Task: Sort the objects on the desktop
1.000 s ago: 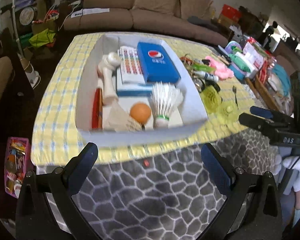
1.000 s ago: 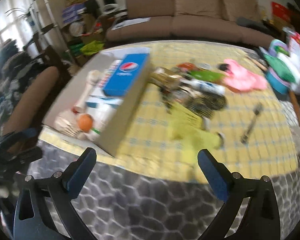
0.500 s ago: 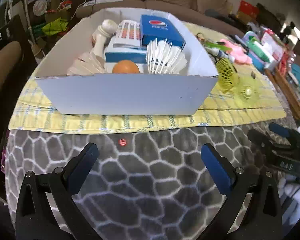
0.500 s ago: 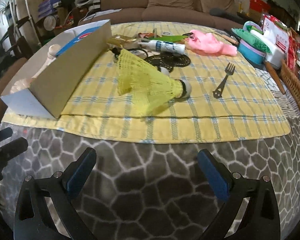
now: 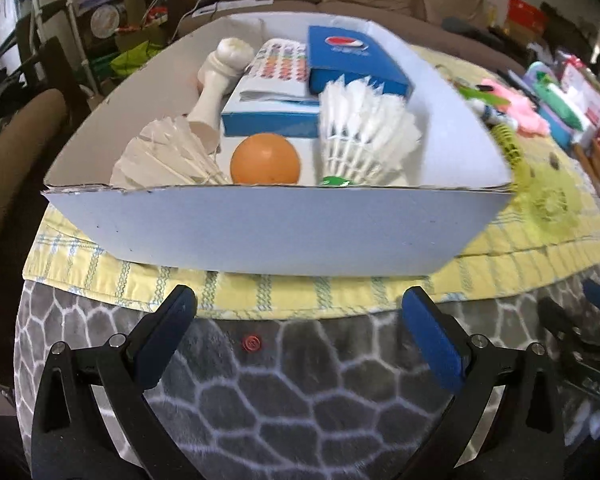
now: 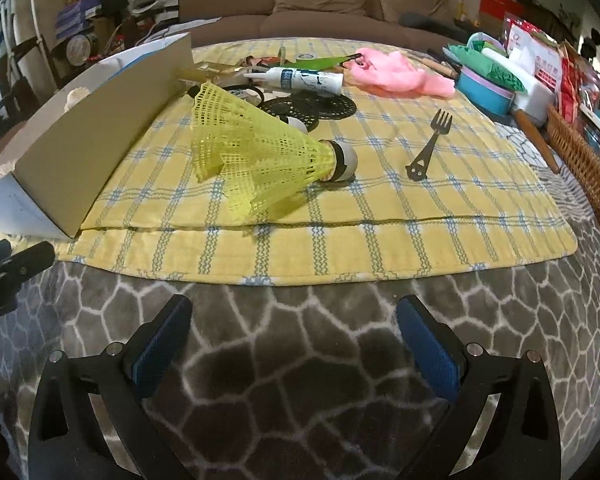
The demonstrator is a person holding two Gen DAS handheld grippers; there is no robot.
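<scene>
- The left tool (image 5: 300, 316) hangs low in front of the cardboard box (image 5: 276, 232), its blue-padded fingers (image 5: 166, 336) spread wide with nothing between them
- The box sits on a yellow checked cloth (image 6: 340, 236) that covers the bench (image 6: 300, 360), whose near part shows a grey pattern like paving stones
- Inside the box, near the front wall, lie a white shuttlecock (image 5: 366, 132) standing on its green-banded base, an orange ball (image 5: 265, 159) just beside it, and another white shuttlecock (image 5: 168, 156) on its side
- Behind them are a blue carton (image 5: 356, 60), a paint set (image 5: 280, 66) and a white handled piece (image 5: 216, 80)
- The right tool (image 6: 296, 340) is also wide and empty, facing the cloth from the bench edge
- A yellow shuttlecock (image 6: 256, 152) lies on its side on the cloth beside the box, cork end pointing right
- A fork (image 6: 428, 148) lies apart to its right; a white tube (image 6: 300, 78) and a pink cloth (image 6: 396, 76) lie farther back
</scene>
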